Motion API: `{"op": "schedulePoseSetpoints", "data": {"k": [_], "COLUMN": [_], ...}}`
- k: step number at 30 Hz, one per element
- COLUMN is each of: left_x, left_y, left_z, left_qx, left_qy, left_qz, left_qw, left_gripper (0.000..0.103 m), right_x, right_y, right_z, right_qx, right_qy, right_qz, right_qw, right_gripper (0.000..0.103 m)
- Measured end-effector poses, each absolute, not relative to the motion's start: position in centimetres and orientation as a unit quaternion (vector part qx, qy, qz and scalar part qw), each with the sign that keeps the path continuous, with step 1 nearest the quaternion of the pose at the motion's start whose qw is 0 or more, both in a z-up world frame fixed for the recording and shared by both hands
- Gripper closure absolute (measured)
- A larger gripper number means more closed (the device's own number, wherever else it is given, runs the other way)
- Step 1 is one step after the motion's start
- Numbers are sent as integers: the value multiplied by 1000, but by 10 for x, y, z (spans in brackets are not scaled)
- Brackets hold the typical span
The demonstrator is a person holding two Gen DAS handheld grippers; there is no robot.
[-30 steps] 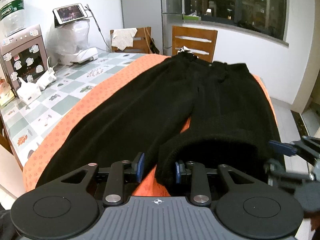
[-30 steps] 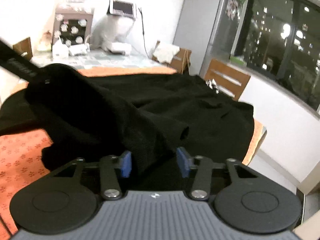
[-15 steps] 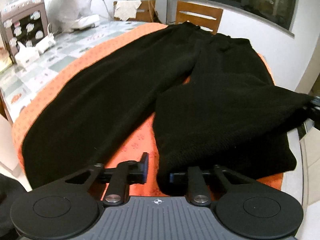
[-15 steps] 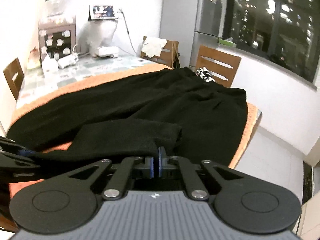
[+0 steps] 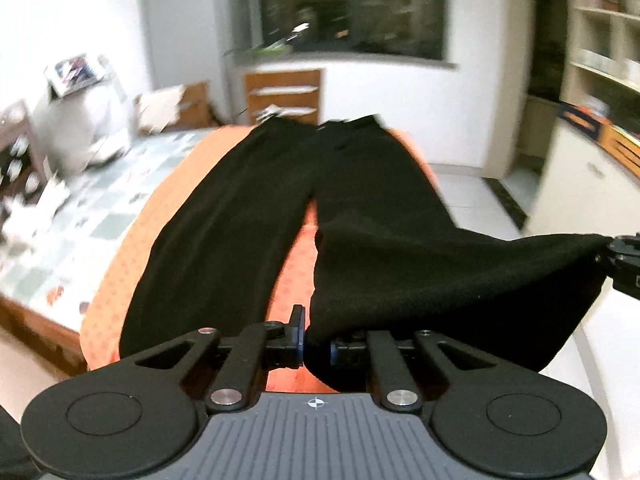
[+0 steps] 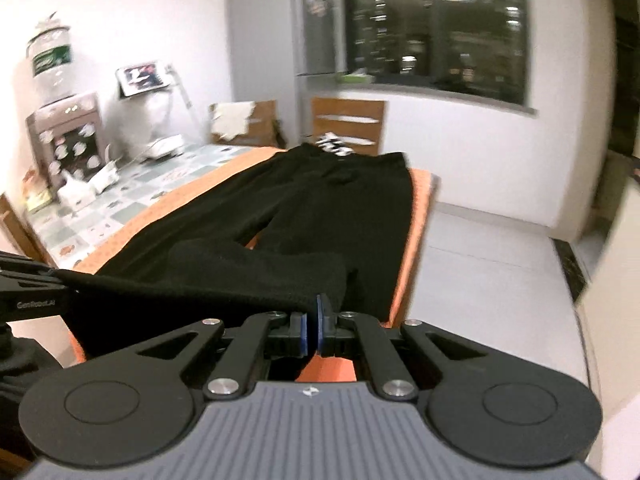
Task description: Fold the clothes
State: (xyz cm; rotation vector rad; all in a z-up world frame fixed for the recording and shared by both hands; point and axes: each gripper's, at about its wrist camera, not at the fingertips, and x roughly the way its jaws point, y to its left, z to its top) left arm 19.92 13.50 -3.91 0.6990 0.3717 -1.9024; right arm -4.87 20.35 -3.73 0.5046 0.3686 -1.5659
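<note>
Black trousers point(image 5: 360, 200) lie lengthwise on an orange cloth point(image 5: 160, 216), waistband at the far end. The right leg's hem is lifted off the cloth and stretched between both grippers. My left gripper point(image 5: 316, 342) is closing its jaws on one corner of that hem, with the cloth pinched between the pads. My right gripper point(image 6: 313, 332) is shut on the other corner. In the right wrist view the trousers point(image 6: 340, 208) run away from me and the left gripper point(image 6: 32, 292) shows at the left edge. The right gripper point(image 5: 624, 256) shows at the right edge of the left wrist view.
The orange cloth covers part of a table with a checked cover point(image 5: 80, 232). White boxes and appliances point(image 6: 80, 184) stand along its left side. Two wooden chairs point(image 6: 348, 120) stand beyond the far end. Tiled floor point(image 6: 500, 264) lies to the right of the table.
Both grippers closed on the right leg's hem, then drew back and up, lifting the hem and pulling it taut between them. The views have pulled away from the table.
</note>
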Motion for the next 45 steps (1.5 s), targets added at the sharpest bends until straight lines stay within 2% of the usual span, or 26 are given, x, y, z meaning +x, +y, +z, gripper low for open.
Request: {"op": "schedulePoseSetpoints", "data": {"k": [6, 15, 21, 25, 28, 30, 37, 42, 45], "left_x": [222, 240, 252, 259, 266, 269, 274, 280, 282], "left_y": [194, 246, 260, 260, 264, 267, 271, 274, 276], "left_z": [-30, -11, 17, 55, 61, 49, -24, 10, 10], "left_qx": [294, 296, 287, 246, 233, 247, 329, 285, 287], "left_qy": [126, 120, 95, 77, 81, 95, 134, 110, 109], "left_qz": [-827, -847, -846, -851, -847, -839, -808, -820, -818], "left_qw": [462, 425, 440, 458, 472, 475, 470, 483, 486], "left_gripper": [90, 91, 91, 91, 91, 91, 91, 91, 90], "right_x": [4, 29, 36, 37, 39, 42, 54, 60, 62], "right_y": [311, 403, 430, 438, 443, 447, 446, 446, 446], "right_z": [-31, -19, -7, 26, 47, 50, -4, 8, 20], "right_qx": [197, 243, 247, 209, 186, 178, 238, 220, 208], "right_qy": [147, 131, 130, 102, 80, 77, 130, 125, 120], "right_qz": [-755, -779, -767, -767, -767, -767, -751, -751, -752], "right_qw": [608, 563, 578, 598, 608, 612, 602, 610, 614], "right_gripper": [98, 98, 98, 98, 98, 98, 98, 98, 98]}}
